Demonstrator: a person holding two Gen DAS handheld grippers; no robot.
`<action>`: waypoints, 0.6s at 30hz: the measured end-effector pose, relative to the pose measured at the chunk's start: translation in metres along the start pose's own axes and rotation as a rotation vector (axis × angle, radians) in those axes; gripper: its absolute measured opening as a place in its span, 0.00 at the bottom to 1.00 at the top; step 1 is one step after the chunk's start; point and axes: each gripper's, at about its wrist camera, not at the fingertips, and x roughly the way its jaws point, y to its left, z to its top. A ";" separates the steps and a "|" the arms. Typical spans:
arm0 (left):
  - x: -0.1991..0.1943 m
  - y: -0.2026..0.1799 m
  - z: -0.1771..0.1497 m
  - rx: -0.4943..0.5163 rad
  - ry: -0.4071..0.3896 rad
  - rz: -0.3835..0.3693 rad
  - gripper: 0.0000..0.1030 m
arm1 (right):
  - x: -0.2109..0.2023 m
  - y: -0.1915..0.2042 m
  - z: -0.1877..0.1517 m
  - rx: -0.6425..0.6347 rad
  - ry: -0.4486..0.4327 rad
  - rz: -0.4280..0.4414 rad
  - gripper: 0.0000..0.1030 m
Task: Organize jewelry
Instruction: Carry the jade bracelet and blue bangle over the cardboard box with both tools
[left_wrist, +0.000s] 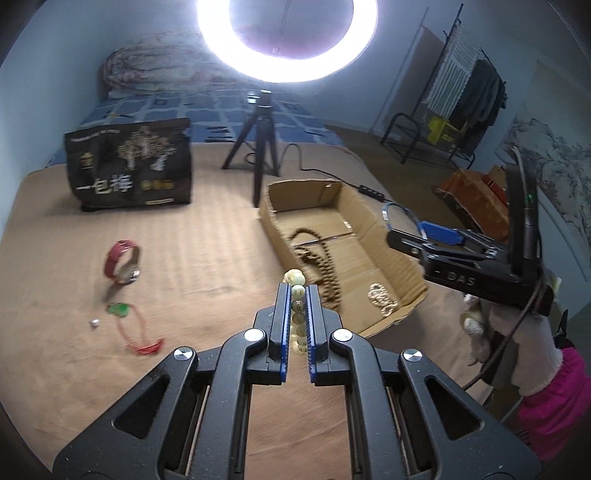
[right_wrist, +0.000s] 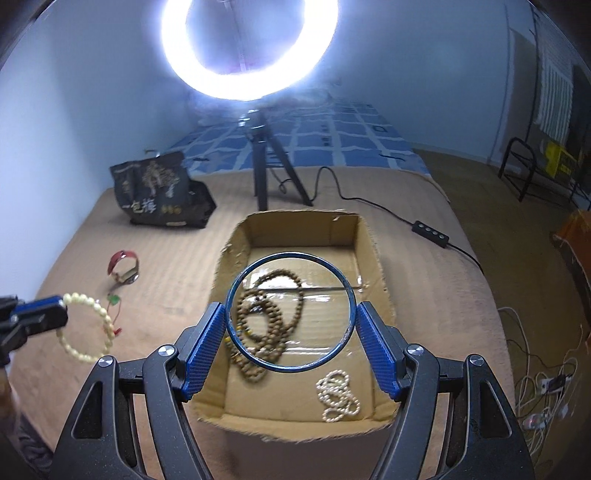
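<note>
My left gripper (left_wrist: 298, 291) is shut on a cream bead bracelet (left_wrist: 297, 295), held above the tan cloth left of the cardboard box (left_wrist: 391, 266); the bracelet also shows in the right wrist view (right_wrist: 92, 328). My right gripper (right_wrist: 291, 314) is shut on a blue bangle (right_wrist: 236, 291), held over the box (right_wrist: 369, 236). In the box lie a brown bead necklace (right_wrist: 275, 332) and a white pearl strand (right_wrist: 338, 397). A red watch (left_wrist: 122, 262) and a red cord with a green pendant (left_wrist: 122, 314) lie on the cloth at left.
A black snack bag (left_wrist: 129, 170) stands at the back left. A ring light on a tripod (left_wrist: 264, 147) stands behind the box, its cable and switch (right_wrist: 430, 230) running right. A small white piece (left_wrist: 94, 322) lies near the cord.
</note>
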 end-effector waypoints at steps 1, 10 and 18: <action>0.004 -0.004 0.001 0.004 0.001 -0.005 0.05 | 0.003 -0.004 0.002 0.011 0.002 0.004 0.70; 0.036 -0.046 0.008 0.076 0.009 -0.031 0.05 | 0.025 -0.025 0.008 0.049 0.022 0.016 0.70; 0.056 -0.065 0.013 0.093 0.021 -0.051 0.05 | 0.040 -0.032 0.010 0.057 0.040 0.027 0.70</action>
